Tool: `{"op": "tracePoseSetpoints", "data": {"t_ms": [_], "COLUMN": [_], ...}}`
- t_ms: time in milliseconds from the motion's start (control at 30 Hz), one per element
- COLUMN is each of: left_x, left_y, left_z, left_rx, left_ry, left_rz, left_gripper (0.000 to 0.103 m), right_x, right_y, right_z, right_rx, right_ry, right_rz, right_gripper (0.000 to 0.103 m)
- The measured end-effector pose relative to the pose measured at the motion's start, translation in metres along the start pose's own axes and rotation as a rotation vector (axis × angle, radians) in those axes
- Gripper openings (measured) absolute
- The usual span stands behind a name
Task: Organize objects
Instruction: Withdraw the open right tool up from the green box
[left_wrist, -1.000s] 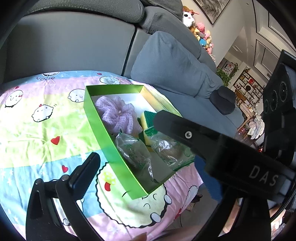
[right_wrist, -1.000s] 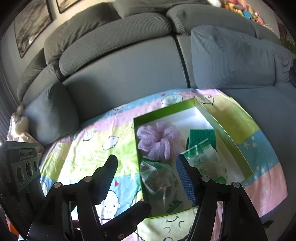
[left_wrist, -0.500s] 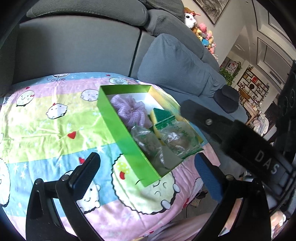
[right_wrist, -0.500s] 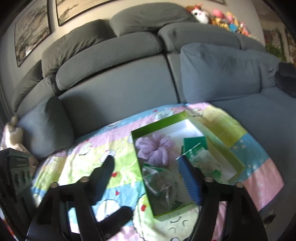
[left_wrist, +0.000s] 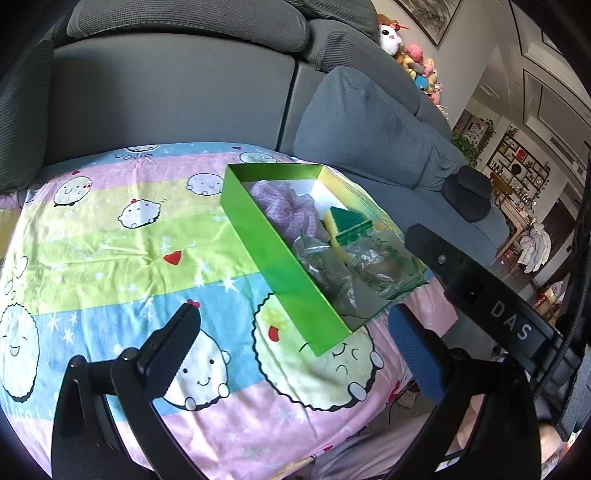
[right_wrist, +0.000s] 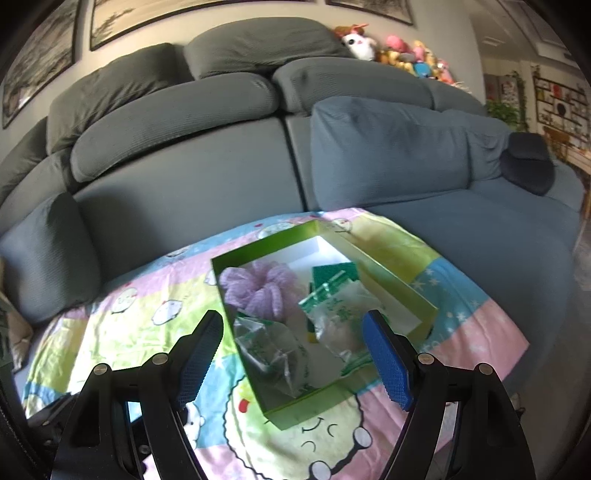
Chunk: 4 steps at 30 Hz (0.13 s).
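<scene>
My right tool (right_wrist: 295, 354) hangs empty, fingers apart, above the near end of the green box (right_wrist: 399, 286) on the table. My left tool (left_wrist: 299, 354), also spread and empty, hovers nearby.

Left hand-held gripper (left_wrist: 295, 354): two black fingers spread wide, nothing between the pads, angled downward. The pad of the finger on its right side is blue.

Right hand-held gripper (right_wrist: 293, 360): two black fingers with blue ribbed pads (right_wrist: 388, 365), spread wide, gripping nothing, angled downward. One of its fingers, lettered "DAS", crosses the left gripper's view on that gripper's right side.
</scene>
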<state>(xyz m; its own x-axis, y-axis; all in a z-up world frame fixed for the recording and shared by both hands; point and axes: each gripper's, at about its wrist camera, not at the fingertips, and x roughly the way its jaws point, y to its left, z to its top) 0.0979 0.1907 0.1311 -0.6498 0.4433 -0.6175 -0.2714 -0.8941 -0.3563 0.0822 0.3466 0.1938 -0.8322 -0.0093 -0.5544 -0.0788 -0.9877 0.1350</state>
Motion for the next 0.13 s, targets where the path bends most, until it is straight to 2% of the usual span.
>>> {"op": "tracePoseSetpoints", "data": {"t_ms": [133], "left_x": [-0.0013], "left_y": [0.0081], "left_z": [-0.0003], "left_rx": [-0.025], "left_ry": [0.003], "left_rz": [-0.019], "left_gripper": [0.102], "right_x": [0.0023], "right_y": [-0.0004], "right_z": [-0.002], "right_rx": [0.037], "right_ry": [0.013], "right_rz": [-0.014], "right_gripper": [0.079]}}
